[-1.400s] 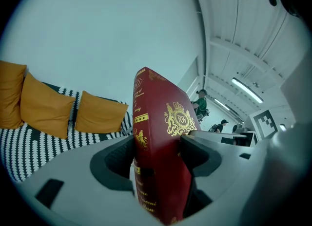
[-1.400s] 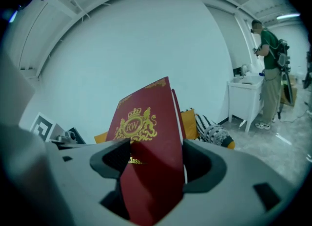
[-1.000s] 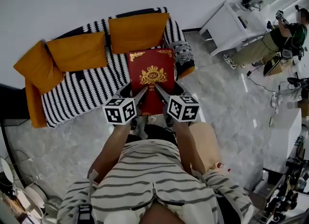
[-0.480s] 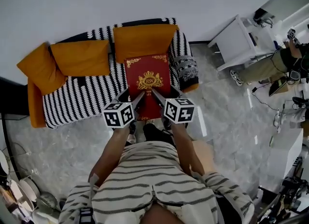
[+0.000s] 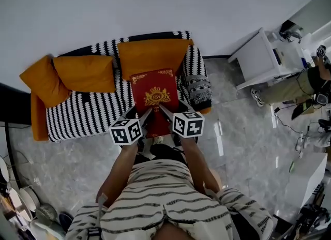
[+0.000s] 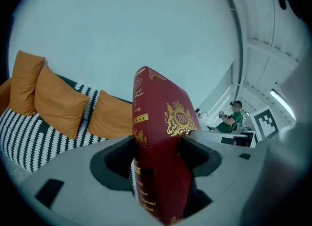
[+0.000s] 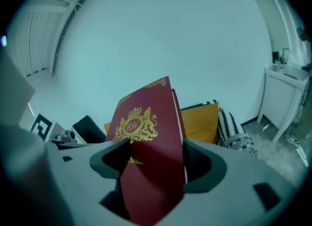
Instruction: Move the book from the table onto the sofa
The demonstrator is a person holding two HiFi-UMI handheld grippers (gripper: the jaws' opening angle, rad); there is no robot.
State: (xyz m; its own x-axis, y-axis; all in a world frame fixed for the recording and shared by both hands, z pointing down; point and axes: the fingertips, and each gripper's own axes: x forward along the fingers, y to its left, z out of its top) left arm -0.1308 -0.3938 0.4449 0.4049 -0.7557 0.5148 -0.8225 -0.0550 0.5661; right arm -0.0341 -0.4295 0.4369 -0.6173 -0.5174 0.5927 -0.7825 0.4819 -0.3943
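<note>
Red book (image 5: 155, 96) held above the sofa (image 5: 88, 112)
Gold-crested and tilted, it hangs over the striped sofa's right end, in front of the sofa's orange cushion (image 5: 150, 55); left tool (image 5: 147, 115) and right tool (image 5: 164, 111) each clench its near edge.

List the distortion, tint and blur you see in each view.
Head view: sharp, evenly lit, scene bowed by the wide lens. Left gripper view: round fisheye vignette, bluish cast, red book crisp. Right gripper view: same vignette and cast.
</note>
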